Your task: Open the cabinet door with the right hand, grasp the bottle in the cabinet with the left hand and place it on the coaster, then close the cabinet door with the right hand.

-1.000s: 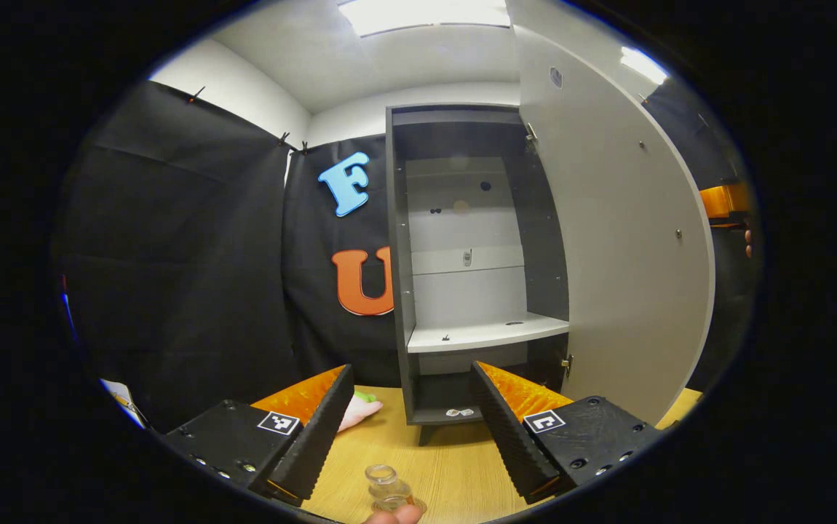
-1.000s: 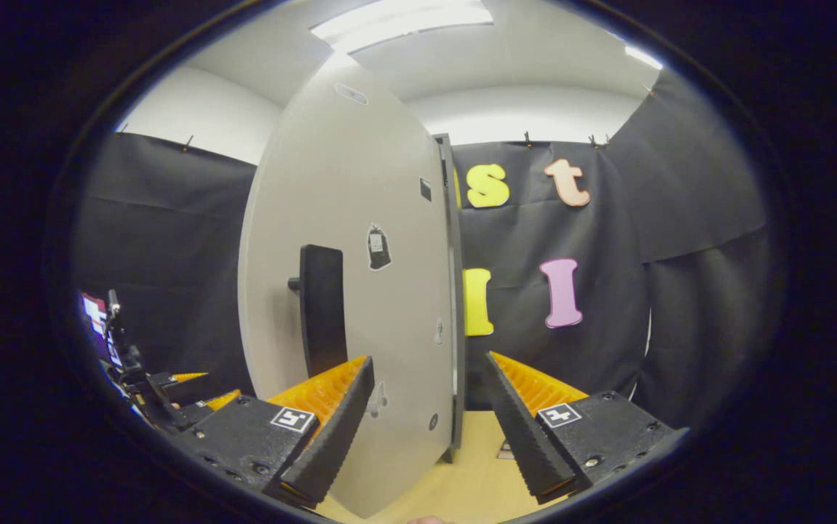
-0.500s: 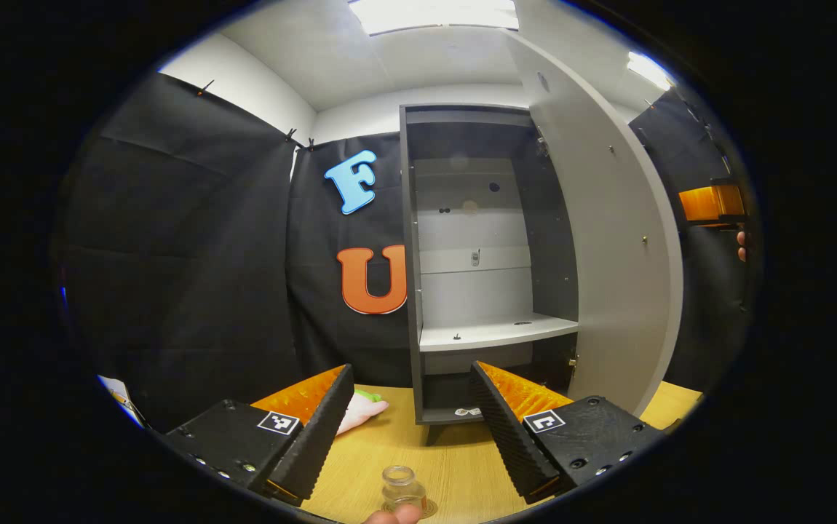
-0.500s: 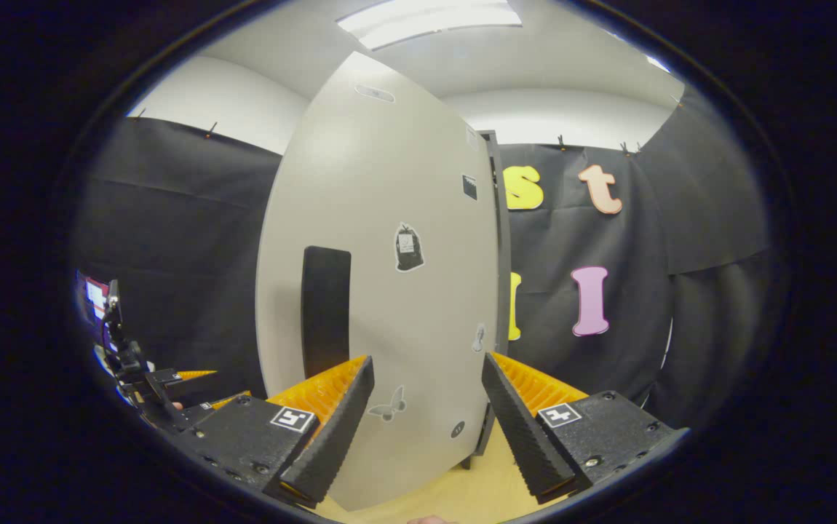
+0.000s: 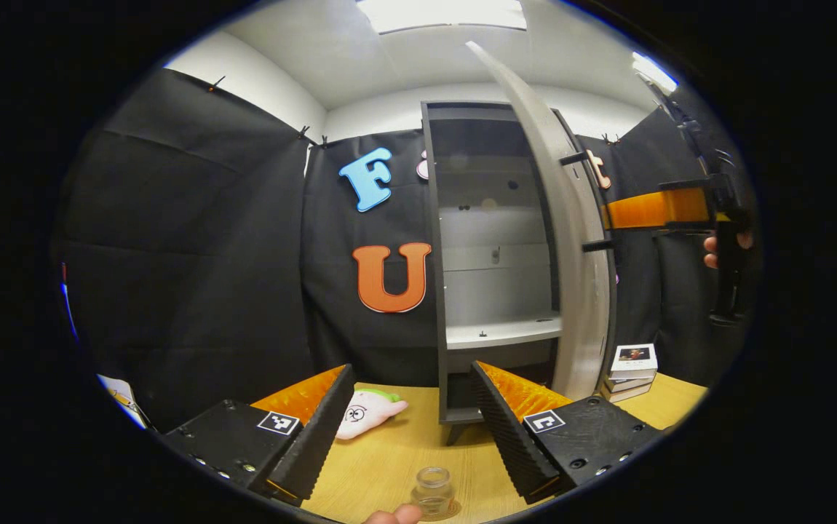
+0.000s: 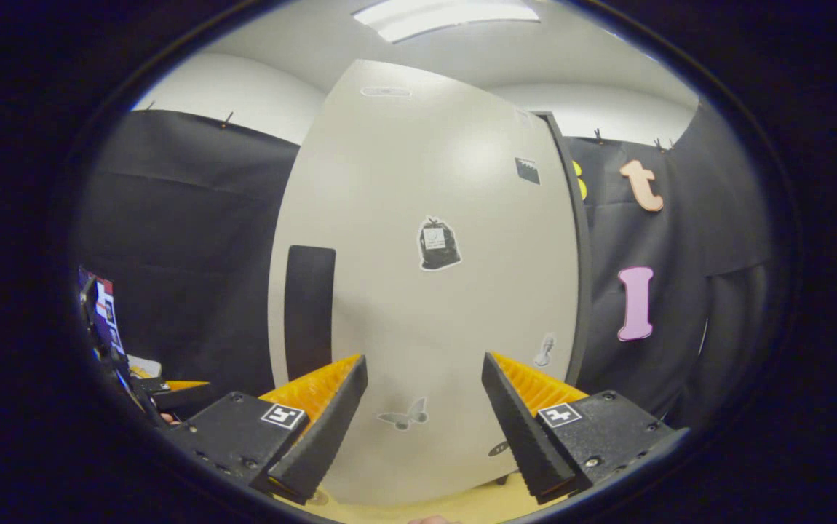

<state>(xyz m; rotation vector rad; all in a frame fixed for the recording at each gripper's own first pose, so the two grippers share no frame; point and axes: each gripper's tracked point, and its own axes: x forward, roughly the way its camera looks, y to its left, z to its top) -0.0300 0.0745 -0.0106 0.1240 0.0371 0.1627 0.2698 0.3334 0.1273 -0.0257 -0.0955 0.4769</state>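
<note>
Bottle (image 5: 434,493), small clear glass, stands on the wooden table (image 5: 382,458) below the wide, empty left claw (image 5: 410,429). Right claw (image 6: 422,422), wide and empty, faces the half-closed grey cabinet door (image 6: 426,291); a hard push risks slamming it.

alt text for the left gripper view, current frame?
A tall dark cabinet stands on a wooden table, its pale door partly swung toward closing. The open left gripper frames a small clear bottle on a coaster; the right gripper sits beyond the door.
</note>
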